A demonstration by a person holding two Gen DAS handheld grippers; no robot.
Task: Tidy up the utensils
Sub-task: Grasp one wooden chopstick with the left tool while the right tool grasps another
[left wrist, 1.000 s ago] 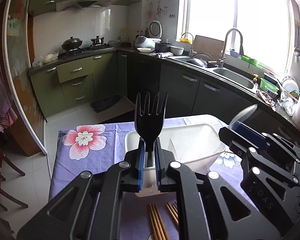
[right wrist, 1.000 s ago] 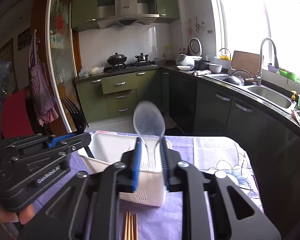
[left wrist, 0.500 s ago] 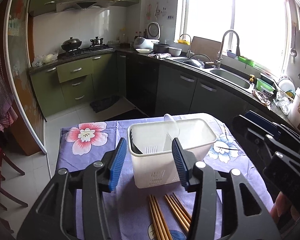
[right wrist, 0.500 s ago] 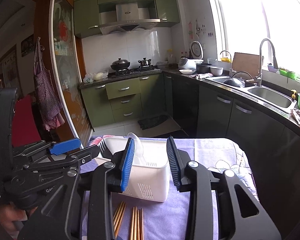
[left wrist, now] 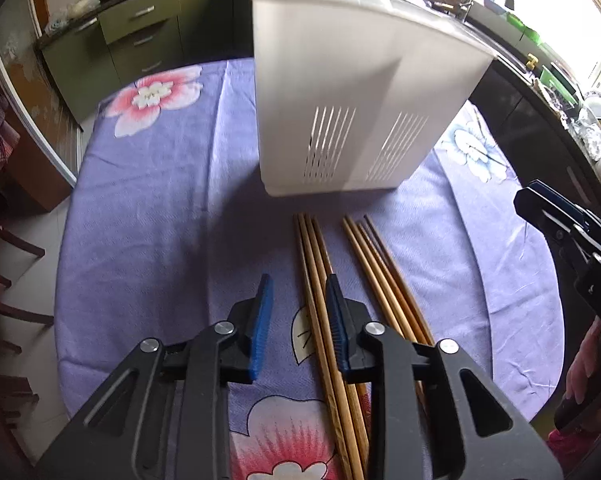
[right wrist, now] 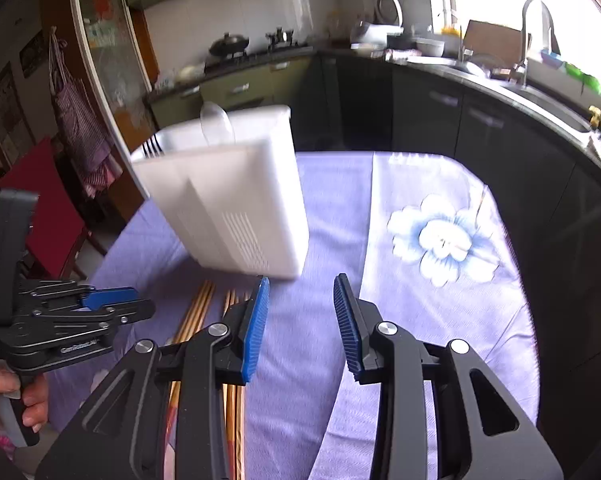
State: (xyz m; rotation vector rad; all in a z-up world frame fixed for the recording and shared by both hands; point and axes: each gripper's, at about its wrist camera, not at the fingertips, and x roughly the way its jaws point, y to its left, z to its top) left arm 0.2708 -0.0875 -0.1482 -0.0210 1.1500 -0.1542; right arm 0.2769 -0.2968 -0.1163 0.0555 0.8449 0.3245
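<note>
Tongs are both empty now: left tongs point(left wrist: 296, 316) and right tongs point(right wrist: 300, 320) each stand with pads apart, gripping nothing. A second ago the left pair was clamped on the black fork and the right on the clear spoon; half a second ago both had let go over the white caddy point(left wrist: 352, 92). Fork point(right wrist: 153, 145) tines and spoon point(right wrist: 217, 126) bowl now poke above the caddy's far rim, so those two pieces look sorted. Since then both pairs have dropped low over the purple flowered table point(left wrist: 148, 208) and pitched down, so the caddy fills the far part of each view instead of sitting below. Remaining work is the wooden chopsticks point(left wrist: 320, 264), lying loose in two bundles on the table just near of the caddy. Left tongs straddle part of the left bundle, right pad over or touching the sticks; can't tell if it's contact. Right tongs hang over bare cloth, right of the chopsticks. My read: chopstick pickup is next, left side first, and round sticks may roll or splay on closing.
</note>
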